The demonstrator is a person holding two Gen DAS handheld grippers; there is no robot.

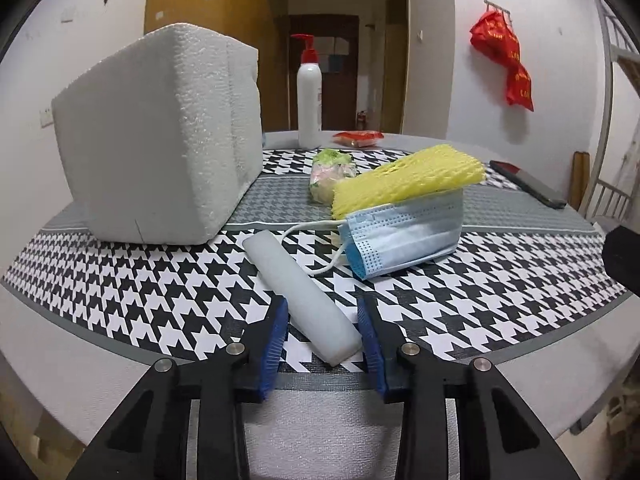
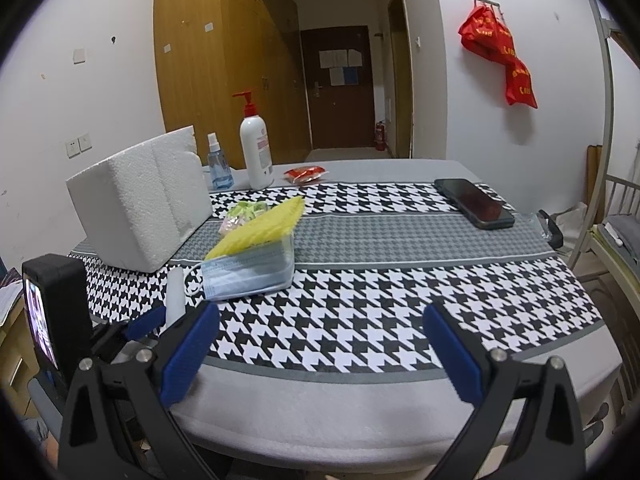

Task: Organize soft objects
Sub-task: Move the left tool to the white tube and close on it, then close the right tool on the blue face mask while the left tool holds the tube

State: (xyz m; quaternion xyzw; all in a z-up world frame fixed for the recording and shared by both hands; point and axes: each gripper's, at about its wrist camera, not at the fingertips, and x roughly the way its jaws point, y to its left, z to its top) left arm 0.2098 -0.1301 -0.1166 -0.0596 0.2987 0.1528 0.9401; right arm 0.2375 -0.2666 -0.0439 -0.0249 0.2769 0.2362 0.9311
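Note:
A white foam strip [image 1: 298, 294] lies on the houndstooth cloth, its near end between the blue pads of my left gripper [image 1: 323, 334]; whether the pads press it is unclear. Behind it a yellow foam net [image 1: 408, 182] rests on a stack of blue face masks [image 1: 404, 236]. A crumpled green-pink wrapper [image 1: 330, 174] lies further back. A large white styrofoam block [image 1: 160, 140] stands at left. My right gripper [image 2: 320, 344] is open and empty above the table's near edge, right of the left gripper [image 2: 160, 320]. The masks [image 2: 248, 272], net [image 2: 260, 228] and block [image 2: 140, 200] show there too.
A white pump bottle [image 2: 256, 152] and a blue spray bottle [image 2: 218, 168] stand at the back, with a red packet [image 2: 306, 174] beside them. A black phone [image 2: 474, 202] lies at the right. A metal bed frame [image 2: 600, 160] stands right of the table.

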